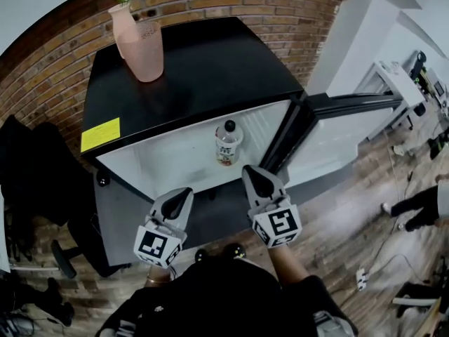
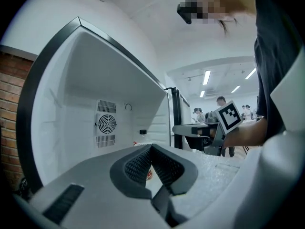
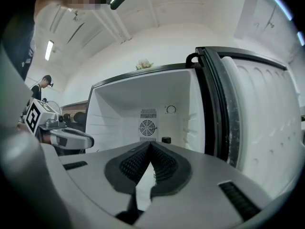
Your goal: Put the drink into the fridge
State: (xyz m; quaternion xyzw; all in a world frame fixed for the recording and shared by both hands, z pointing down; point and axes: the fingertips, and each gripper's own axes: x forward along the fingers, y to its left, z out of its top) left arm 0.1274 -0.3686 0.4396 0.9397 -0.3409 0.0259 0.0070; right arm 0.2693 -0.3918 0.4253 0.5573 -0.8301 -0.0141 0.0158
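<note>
The drink (image 1: 228,143), a clear bottle with a dark cap and a pale label, stands upright on the white floor inside the open fridge (image 1: 168,156), near its right wall. Both grippers hang in front of the opening, below the bottle and apart from it. My left gripper (image 1: 185,193) is shut with nothing in it, and its ribbed pads meet at the tip (image 2: 151,147). My right gripper (image 1: 250,172) is also shut and empty (image 3: 150,144), its tip just below and right of the bottle.
The fridge door (image 1: 351,105) stands swung open to the right. A pink vase (image 1: 140,44) with a green plant sits on the black fridge top, against a brick wall. An office chair (image 1: 66,255) is at the left. A person's legs (image 1: 421,206) show at the far right.
</note>
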